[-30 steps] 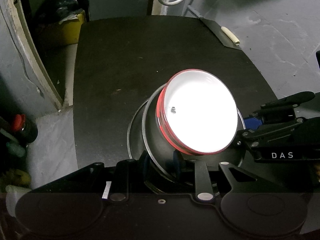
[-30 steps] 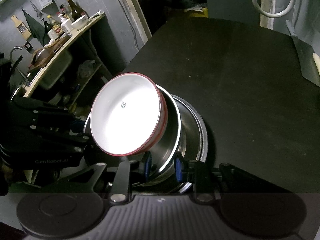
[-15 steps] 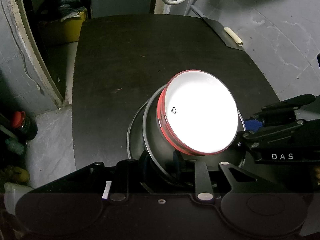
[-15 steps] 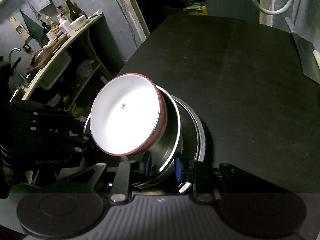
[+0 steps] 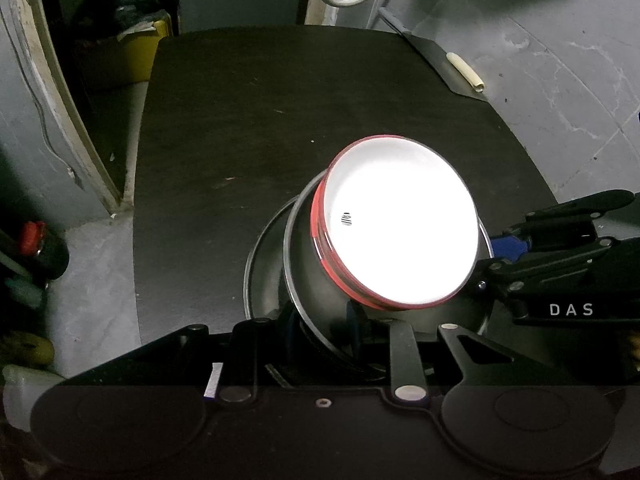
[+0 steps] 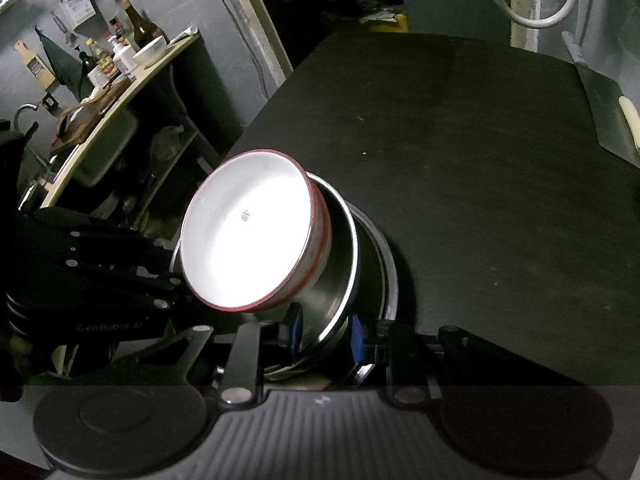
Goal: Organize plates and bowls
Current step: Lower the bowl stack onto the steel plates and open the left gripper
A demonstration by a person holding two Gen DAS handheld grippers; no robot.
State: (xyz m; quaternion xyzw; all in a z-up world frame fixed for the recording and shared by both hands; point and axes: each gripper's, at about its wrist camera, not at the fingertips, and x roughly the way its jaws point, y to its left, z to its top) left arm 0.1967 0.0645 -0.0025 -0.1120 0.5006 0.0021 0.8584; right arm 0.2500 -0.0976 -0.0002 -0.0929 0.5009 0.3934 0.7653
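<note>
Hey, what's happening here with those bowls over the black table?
A person holds a nested stack with both grippers: a red-rimmed white bowl sits in a steel bowl, over a steel plate. The left gripper and right gripper each clamp the stack's rim from opposite sides, tilted over the black table.

Both fisheye views are dim overall, with one strong light overexposing the interior of the white bowl [image 5: 400, 236] [image 6: 248, 232] to a featureless glare. Around the bowl, the black table [image 5: 248, 128] [image 6: 480, 168] reads nearly uniform dark, and a shadow falls on it right of the bowl in the right wrist view. Straight edges far from the bowl bow toward the vignetted corners; focus is adequate
</note>
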